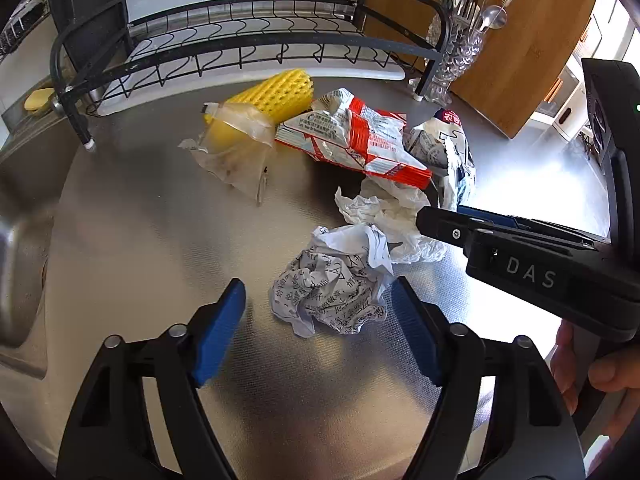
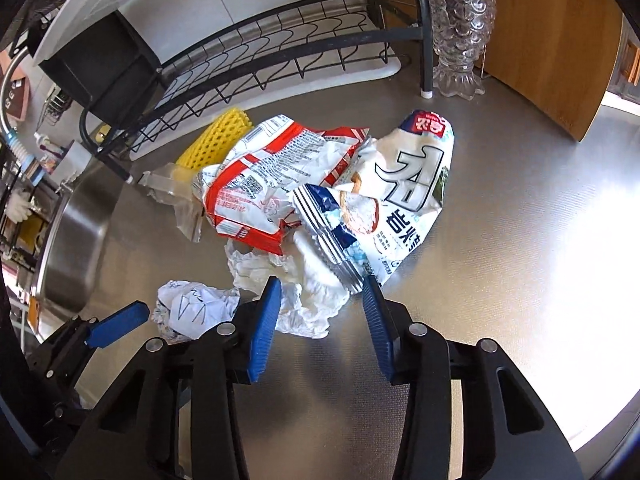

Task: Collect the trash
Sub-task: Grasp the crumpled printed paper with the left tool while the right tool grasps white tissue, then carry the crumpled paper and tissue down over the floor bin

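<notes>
On the brushed steel counter (image 1: 132, 240) the trash lay in one loose heap in front of the black wire dish rack (image 1: 224, 40). The left gripper (image 1: 316, 312) was pointing down at a crumpled ball of white paper with black printed writing (image 1: 332, 284). Its blue pads stood on both sides of the ball, the right pad just beside the paper and the left pad still apart from it, so the jaws were not pressing and held nothing. The ball had no clear long axis, and it lay straight ahead between the fingers.

The right gripper (image 2: 322, 308) was unclenched too, narrower than the left. Between its blue pads lay the edge of a crumpled white tissue (image 2: 304, 304), and the serrated end of a white and blue snack bag with large letters (image 2: 400, 200) reached to the right pad. Whether the pads already touched, I could not tell surely. The bag's long axis ran away from the gripper, toward the clear glass cutlery holder (image 2: 460, 32).

Behind them were a red and white wrapper (image 1: 352, 136), a clear plastic bag (image 1: 236, 152) and a yellow foam net sleeve (image 1: 276, 94). In my judgement each hand was nearest to its own piece.
</notes>
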### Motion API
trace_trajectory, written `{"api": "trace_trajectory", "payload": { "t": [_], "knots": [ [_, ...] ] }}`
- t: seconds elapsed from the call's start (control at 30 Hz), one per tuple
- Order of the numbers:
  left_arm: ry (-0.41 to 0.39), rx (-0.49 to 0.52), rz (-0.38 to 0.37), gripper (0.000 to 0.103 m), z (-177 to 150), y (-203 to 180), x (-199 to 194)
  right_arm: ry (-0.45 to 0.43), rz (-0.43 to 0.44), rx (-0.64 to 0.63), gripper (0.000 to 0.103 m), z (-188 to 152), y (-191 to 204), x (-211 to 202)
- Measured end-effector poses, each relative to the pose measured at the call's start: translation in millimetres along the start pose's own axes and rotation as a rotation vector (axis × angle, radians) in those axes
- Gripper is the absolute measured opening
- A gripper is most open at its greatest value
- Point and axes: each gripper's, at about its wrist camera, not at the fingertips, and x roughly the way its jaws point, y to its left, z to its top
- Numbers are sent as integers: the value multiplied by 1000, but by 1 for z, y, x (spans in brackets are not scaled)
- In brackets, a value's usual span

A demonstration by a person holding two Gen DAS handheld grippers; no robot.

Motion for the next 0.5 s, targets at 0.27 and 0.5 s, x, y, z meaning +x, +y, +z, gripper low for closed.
{"api": "trace_trajectory", "payload": {
  "t": [0.27,0.5],
  "knots": [
    [-17,12,-7,52,-3,-3,-6,10,-1,-13,10,-7,-1,2],
    [-50,-3,35,52,-19,-5,-45,-37,59,-27,10,-15,1,-39]
  ]
}}
